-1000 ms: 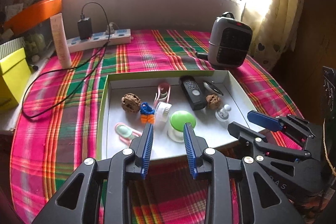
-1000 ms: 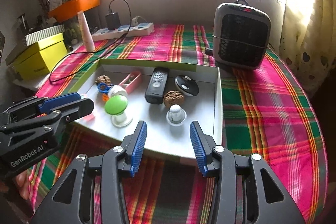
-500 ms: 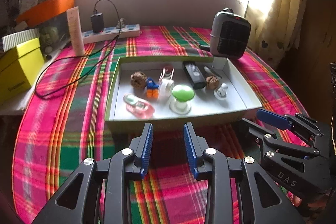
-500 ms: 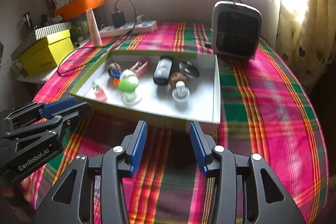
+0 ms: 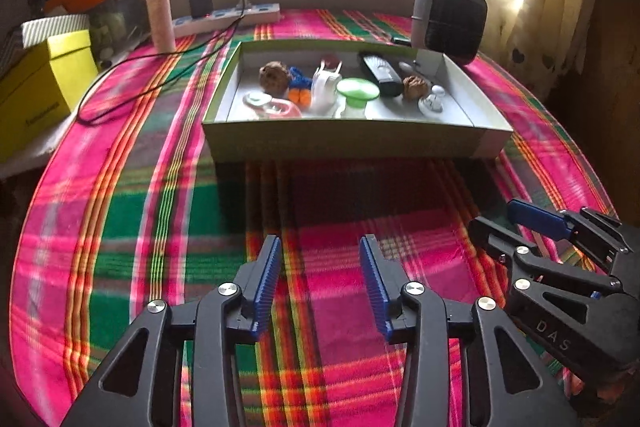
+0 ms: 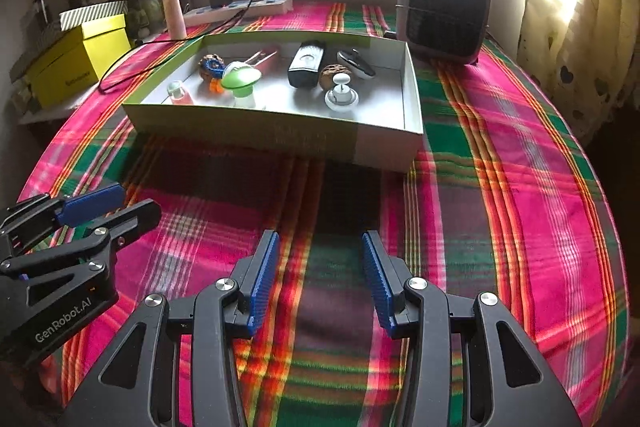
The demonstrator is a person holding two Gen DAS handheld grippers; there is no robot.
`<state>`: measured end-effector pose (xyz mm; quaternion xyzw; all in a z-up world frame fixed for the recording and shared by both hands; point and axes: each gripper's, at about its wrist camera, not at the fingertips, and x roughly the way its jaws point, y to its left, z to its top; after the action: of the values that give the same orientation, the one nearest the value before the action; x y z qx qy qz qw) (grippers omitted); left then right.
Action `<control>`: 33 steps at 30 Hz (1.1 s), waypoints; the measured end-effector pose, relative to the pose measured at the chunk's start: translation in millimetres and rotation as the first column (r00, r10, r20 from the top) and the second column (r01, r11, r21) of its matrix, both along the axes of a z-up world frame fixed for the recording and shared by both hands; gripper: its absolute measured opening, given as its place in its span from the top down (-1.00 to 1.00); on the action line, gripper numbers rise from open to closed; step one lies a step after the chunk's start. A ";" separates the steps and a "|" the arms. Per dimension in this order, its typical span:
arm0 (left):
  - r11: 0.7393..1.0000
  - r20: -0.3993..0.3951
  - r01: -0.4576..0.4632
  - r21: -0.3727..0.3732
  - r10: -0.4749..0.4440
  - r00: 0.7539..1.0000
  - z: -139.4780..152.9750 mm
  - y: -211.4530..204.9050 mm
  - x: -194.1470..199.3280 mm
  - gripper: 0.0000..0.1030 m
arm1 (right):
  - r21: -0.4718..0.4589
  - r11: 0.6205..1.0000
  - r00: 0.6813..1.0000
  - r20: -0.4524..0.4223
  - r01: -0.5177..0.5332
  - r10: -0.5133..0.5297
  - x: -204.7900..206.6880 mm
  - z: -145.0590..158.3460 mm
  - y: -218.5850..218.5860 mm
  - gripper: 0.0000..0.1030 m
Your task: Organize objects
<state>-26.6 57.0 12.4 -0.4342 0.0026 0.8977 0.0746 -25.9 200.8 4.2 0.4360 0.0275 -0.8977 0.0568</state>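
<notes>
A shallow green-sided box (image 5: 352,139) (image 6: 280,135) sits mid-table and holds several small things: a green mushroom-shaped lamp (image 5: 357,91) (image 6: 241,79), a black remote (image 5: 380,73) (image 6: 306,63), two walnuts (image 5: 273,77) (image 6: 331,75), a white knob (image 5: 433,101) (image 6: 341,93), a pink clip (image 5: 276,105) and a blue-orange toy (image 5: 301,87). My left gripper (image 5: 320,259) is open and empty, low over the cloth in front of the box. My right gripper (image 6: 318,255) is open and empty beside it, also short of the box.
A plaid cloth (image 5: 140,227) covers the table. A grey heater (image 6: 444,11) stands behind the box on the right. A power strip with a charger and black cable (image 5: 224,17), a pink tube (image 5: 160,11) and a yellow box (image 5: 36,83) are at the back left. A curtain (image 6: 580,7) hangs on the right.
Both grippers have pulled back from over the box towards the table's near side. The box now looks farther away. Both stay open and empty.
</notes>
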 end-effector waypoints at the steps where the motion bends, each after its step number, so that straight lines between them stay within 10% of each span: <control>1: 1.000 -0.001 -0.001 -0.002 0.001 1.000 -0.8 0.1 1.7 0.20 | 0.000 1.000 1.000 0.002 -0.002 0.002 0.8 -0.2 -0.2 0.03; 33: 0.999 -0.021 -0.019 -0.050 0.018 1.000 -3.1 10.4 7.0 0.01 | 0.005 1.000 1.000 -0.010 0.026 -0.026 5.5 -0.8 1.4 -0.11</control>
<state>-19.6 67.5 9.3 -0.4267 0.0217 0.9024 0.0555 -20.4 202.3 3.4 0.4321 0.0246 -0.9004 0.0438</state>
